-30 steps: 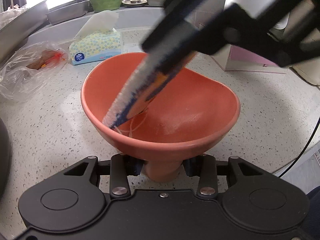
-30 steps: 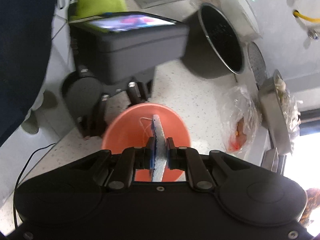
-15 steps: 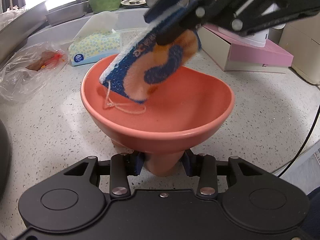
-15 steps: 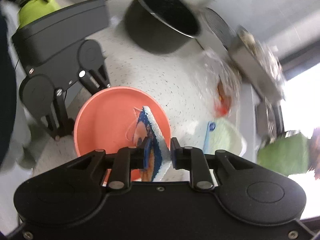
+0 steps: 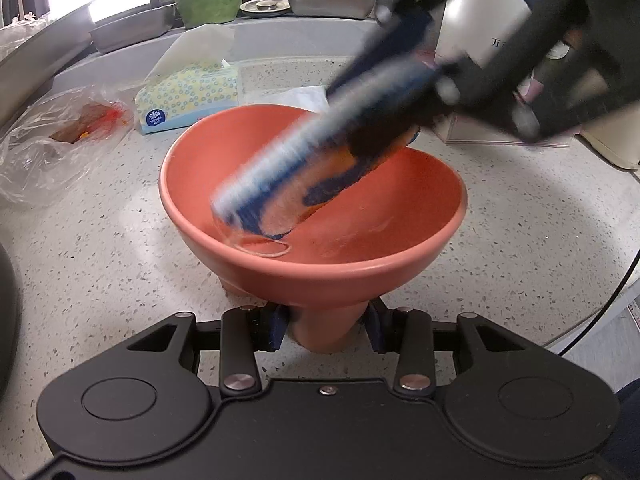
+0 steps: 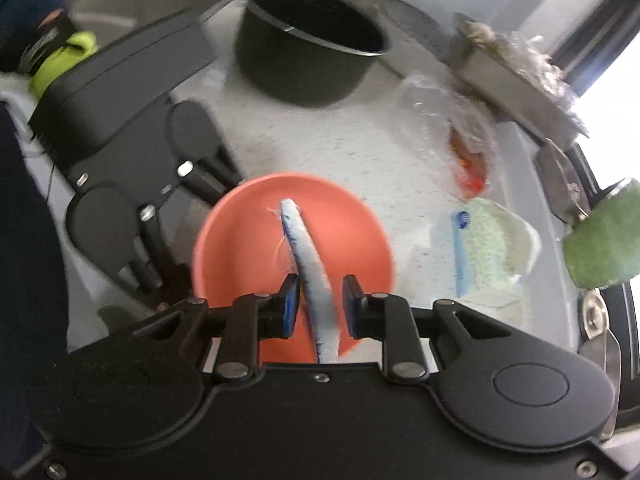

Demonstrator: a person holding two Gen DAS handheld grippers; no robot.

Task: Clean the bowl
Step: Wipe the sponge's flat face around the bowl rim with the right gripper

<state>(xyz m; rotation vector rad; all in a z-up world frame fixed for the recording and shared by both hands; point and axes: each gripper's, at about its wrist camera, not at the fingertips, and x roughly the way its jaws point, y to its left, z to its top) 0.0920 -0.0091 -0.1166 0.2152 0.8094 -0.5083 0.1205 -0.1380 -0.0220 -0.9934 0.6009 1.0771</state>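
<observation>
A salmon-pink footed bowl (image 5: 400,208) stands on the speckled counter. My left gripper (image 5: 326,330) is shut on the bowl's foot and holds it upright. A blue, orange and white sponge cloth (image 5: 296,176) reaches down into the bowl, its lower end touching the inner wall at the near left. In the right wrist view the cloth (image 6: 308,256) lies between my right gripper's (image 6: 318,300) fingers, which now stand apart with gaps on both sides, above the bowl (image 6: 240,240). The view is motion-blurred.
A tissue box (image 5: 188,92) and a clear plastic bag with red scraps (image 5: 52,140) lie behind the bowl to the left. A black pot (image 6: 308,48) stands beyond the bowl in the right wrist view. Steel trays (image 5: 332,0) and a pink box (image 5: 508,132) line the back.
The sponge cloth has swung back down into the bowl after being lifted half a second ago. The right gripper's fingers have spread apart around it. The left gripper and bowl held still.
</observation>
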